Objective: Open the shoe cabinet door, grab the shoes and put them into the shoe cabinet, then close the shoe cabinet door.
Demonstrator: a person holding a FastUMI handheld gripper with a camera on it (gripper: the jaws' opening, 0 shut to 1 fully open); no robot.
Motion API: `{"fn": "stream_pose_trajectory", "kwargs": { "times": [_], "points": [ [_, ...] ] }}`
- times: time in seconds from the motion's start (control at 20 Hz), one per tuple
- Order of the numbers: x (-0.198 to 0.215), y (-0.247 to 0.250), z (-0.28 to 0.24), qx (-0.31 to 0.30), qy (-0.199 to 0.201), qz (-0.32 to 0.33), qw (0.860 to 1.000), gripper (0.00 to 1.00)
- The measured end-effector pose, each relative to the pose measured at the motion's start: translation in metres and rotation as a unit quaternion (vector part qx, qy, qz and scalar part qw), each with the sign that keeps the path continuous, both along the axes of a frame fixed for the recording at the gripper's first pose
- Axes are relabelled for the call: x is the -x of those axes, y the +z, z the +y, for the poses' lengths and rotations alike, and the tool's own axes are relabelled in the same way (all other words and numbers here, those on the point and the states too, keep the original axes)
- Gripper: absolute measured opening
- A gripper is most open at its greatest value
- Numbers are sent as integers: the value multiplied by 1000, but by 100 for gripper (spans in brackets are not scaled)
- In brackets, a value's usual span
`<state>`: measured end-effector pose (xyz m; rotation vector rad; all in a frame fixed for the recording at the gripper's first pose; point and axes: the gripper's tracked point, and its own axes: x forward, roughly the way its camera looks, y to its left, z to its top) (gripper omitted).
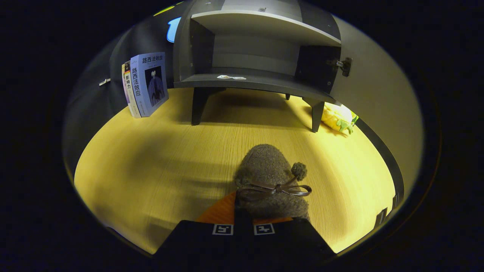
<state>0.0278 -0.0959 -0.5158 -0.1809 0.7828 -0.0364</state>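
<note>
1. Holding the shoe (270,177), the gripper (244,221) has its fingers drawn close together, apparently pinching the fuzzy brown upper at its near end; keep that pinch firm so the soft fabric cannot slip.
2. Carry it low over the wooden table (151,166), toe forward, bow and pompom on top.
3. Aim for the lower shelf (242,80) of the shoe cabinet (261,45), whose door (378,87) stands open at the right, and clear the front legs and the yellow plush toy (336,118).

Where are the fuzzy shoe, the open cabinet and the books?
fuzzy shoe (270,170), gripper view, toe top.
open cabinet (249,81), gripper view, bottom shelf.
books (148,85), gripper view, front cover.
</note>
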Motion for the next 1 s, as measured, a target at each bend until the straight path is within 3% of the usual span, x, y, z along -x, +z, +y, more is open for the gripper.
{"fn": "stream_pose_trajectory", "kwargs": {
  "times": [0.3,0.55,1.0],
  "points": [
    [8,74,-4,-12,9,-15,1000,5],
    [13,161,0,-29,57,-52,997,5],
    [6,268,-3,-58,125,-63,988,5]
  ]
}}
